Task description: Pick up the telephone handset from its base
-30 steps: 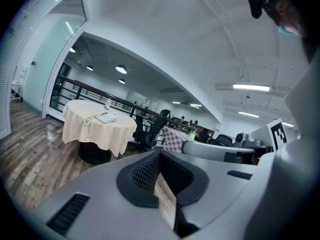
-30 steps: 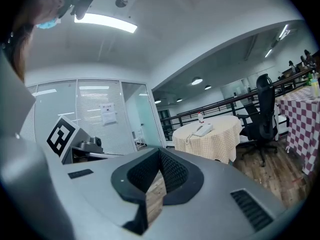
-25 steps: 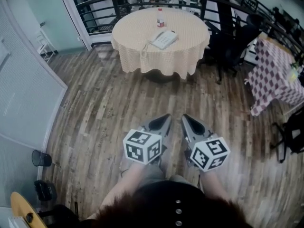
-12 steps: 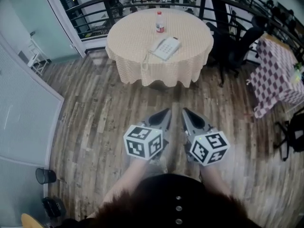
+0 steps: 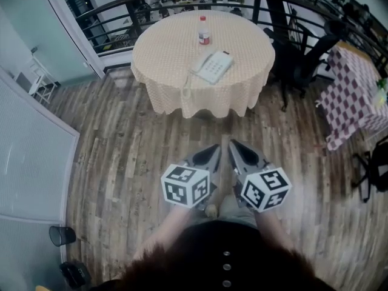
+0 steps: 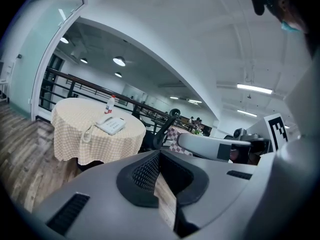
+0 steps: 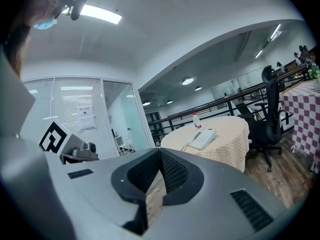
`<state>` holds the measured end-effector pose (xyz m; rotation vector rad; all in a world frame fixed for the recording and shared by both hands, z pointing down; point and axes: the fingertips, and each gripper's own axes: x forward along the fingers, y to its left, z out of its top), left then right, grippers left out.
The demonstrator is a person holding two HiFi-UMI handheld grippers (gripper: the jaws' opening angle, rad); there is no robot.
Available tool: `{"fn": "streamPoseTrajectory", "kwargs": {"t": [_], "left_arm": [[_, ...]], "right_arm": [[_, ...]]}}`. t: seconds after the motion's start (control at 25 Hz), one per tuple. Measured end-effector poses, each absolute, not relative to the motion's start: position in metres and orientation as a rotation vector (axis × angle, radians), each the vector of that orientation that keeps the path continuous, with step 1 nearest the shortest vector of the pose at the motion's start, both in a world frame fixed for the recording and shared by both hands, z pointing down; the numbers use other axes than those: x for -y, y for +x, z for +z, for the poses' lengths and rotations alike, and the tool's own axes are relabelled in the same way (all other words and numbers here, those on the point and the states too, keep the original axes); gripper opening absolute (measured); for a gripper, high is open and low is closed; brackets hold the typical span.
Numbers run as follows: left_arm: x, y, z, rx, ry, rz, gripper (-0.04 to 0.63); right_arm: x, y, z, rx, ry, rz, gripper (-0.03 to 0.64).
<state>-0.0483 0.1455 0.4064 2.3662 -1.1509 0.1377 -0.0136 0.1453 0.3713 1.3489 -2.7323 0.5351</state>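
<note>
Round table [image 5: 163, 50] as reference for everything below
See telephone base [image 5: 219, 69] on the tabletop, right of centre, with handset [image 5: 205, 62] seated along the base's left side, untouched
Spot coiled cord [image 5: 186, 90] dangling over the table's near edge, just left of the base
Note 1 bottle [image 5: 204, 30] with red label upright behind the phone, toward the table's far edge, apart from it
Find left gripper [image 5: 212, 150] well short of the table on the near side, over wood floor [image 5: 121, 150], aimed at the table; clenched, pads [image 6: 147, 173] meeting at the tips, nothing gripped
Same for right gripper [image 5: 236, 149]: just beside the left one, equally far from the table, pads [image 7: 172, 171] pressed together at the tips, empty
See black office chair [image 5: 303, 53] right of the table, checkered-cloth table [image 5: 354, 90] further right, black railing [image 5: 121, 5] curving behind the table
</note>
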Motion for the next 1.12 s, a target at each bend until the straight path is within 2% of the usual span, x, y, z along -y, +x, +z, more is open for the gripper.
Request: {"fn": "streamPoseTrajectory", "kwargs": {"t": [1.12], "left_arm": [[0.056,-0.064,0.414,1.223,2.313,0.156,0.009]], "right_arm": [[0.061,-0.006,0.382,2.740,1.325,0.601,0.011]]}}
